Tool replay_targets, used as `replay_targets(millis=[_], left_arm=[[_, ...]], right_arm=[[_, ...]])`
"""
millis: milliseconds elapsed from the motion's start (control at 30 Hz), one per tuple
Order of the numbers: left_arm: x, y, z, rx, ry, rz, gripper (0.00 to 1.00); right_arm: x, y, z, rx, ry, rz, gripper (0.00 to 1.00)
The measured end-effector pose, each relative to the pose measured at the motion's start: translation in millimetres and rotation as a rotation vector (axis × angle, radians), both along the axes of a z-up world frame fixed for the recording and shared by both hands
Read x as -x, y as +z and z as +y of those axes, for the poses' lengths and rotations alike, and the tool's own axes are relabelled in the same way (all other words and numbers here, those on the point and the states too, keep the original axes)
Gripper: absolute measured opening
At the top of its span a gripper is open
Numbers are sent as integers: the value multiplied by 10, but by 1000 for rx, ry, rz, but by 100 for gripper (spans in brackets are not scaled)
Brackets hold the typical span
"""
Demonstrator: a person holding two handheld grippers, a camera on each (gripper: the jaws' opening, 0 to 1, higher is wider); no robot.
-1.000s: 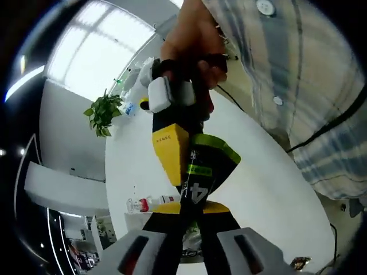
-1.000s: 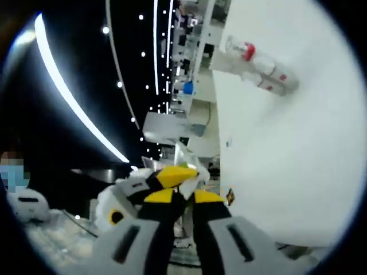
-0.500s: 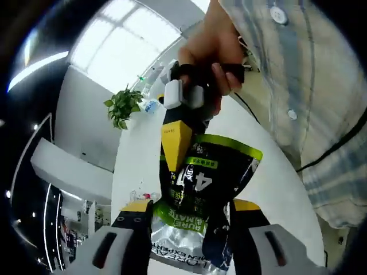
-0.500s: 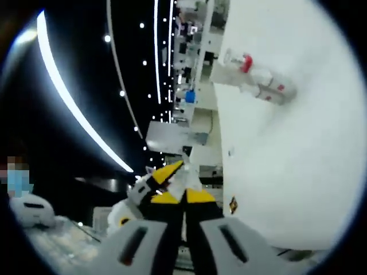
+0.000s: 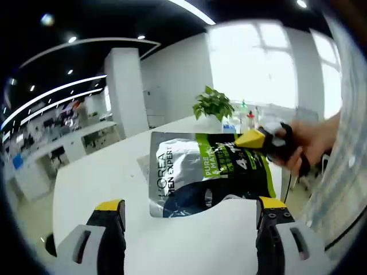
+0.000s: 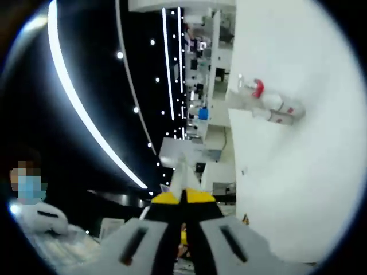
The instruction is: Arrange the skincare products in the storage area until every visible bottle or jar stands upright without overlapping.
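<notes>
A silver, black and green L'Oreal Men Expert pouch (image 5: 203,175) hangs flat over the white table (image 5: 109,172). My right gripper (image 5: 255,139), held by a hand (image 5: 307,149), is shut on its upper right corner. In the right gripper view, the right gripper (image 6: 183,197) shows its yellow tips pressed together on the pouch's thin silver edge (image 6: 182,175). My left gripper (image 5: 190,205) stands wide open below the pouch, one jaw on each side, touching nothing. Clear bottles, one with a red cap (image 6: 266,106), lie together on the table (image 6: 298,172).
A potted green plant (image 5: 213,103) and small bottles (image 5: 248,119) stand at the table's far end. A white pillar (image 5: 123,91) and desks lie beyond. A striped sleeve (image 5: 344,172) is at the right edge.
My left gripper let go of the pouch, opened wide and drew back, and its view swung round. The right gripper stays shut on the pouch and its view shifted slightly.
</notes>
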State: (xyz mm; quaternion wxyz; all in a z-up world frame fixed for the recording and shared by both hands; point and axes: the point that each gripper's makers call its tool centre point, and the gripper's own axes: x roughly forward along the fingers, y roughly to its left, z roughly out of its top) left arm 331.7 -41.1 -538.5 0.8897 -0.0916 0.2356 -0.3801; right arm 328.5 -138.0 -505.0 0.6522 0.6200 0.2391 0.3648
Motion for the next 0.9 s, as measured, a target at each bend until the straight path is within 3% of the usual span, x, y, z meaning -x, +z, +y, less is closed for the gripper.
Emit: replay_targets(millis=[133,267,400,500,767,900], left_arm=[[66,17,-101,297,57,217,84],[206,151,-370,557,9,384,65],[184,268,-468,726,31,453,46],[148,309,-492,778,47,469,37],[274,459,-502,797,-72,461,6],[269,488,-475,801,-81,474,4]], right_arm=[[2,81,22,-31,3,-31,0],[12,194,80,-104,10,-62,0],[41,261,164,-142,20,-66,0],[43,243,187,-143,20,-65,0],[75,152,146,-129,4,-41,0],[103,190,192,-115,2,-68,0]])
